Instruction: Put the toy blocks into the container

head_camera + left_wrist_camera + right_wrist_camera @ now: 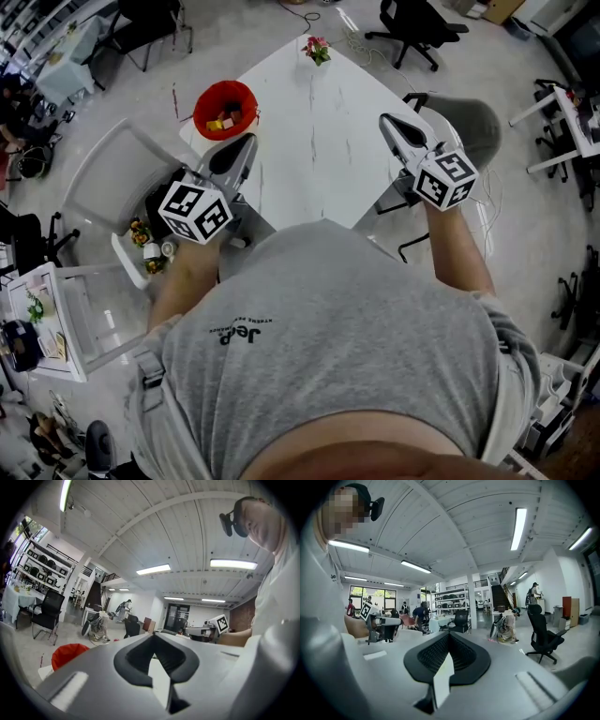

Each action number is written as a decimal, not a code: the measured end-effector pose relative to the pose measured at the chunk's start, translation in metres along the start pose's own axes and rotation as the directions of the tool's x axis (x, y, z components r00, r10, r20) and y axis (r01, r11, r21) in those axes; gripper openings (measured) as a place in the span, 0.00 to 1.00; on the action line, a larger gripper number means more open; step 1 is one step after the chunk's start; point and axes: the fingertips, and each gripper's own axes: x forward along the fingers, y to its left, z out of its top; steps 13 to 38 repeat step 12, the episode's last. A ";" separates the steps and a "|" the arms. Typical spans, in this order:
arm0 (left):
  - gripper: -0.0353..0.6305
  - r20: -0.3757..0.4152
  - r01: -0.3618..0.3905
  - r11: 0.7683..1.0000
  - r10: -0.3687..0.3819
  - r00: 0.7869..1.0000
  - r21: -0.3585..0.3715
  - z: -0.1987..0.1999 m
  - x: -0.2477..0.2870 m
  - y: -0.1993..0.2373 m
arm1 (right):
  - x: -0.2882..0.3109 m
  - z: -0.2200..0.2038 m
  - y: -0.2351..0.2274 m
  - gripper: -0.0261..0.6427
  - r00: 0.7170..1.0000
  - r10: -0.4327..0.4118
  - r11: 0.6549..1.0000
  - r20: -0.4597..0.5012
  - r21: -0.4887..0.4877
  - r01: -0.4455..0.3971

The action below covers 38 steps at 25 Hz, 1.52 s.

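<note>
A red container (225,105) stands near the far left corner of the white table (319,141), with small yellow and red toy blocks (223,120) inside it. My left gripper (246,141) is held level just right of and nearer than the container, jaws together and empty. My right gripper (389,120) hovers at the table's right edge, also shut with nothing in it. In the left gripper view the container (68,653) shows low at the left and the right gripper's marker cube (220,623) at the right. No loose blocks show on the table.
A small flower pot (317,49) sits at the table's far corner. A white chair (117,178) stands left of the table and a grey chair (478,127) right of it. Black office chairs (417,23) stand beyond.
</note>
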 end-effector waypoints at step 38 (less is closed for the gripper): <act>0.14 0.010 -0.005 1.000 0.005 1.000 -0.010 0.001 -0.004 0.000 | -0.002 0.000 0.003 0.04 1.000 0.007 1.000 -0.001 -0.007 -0.007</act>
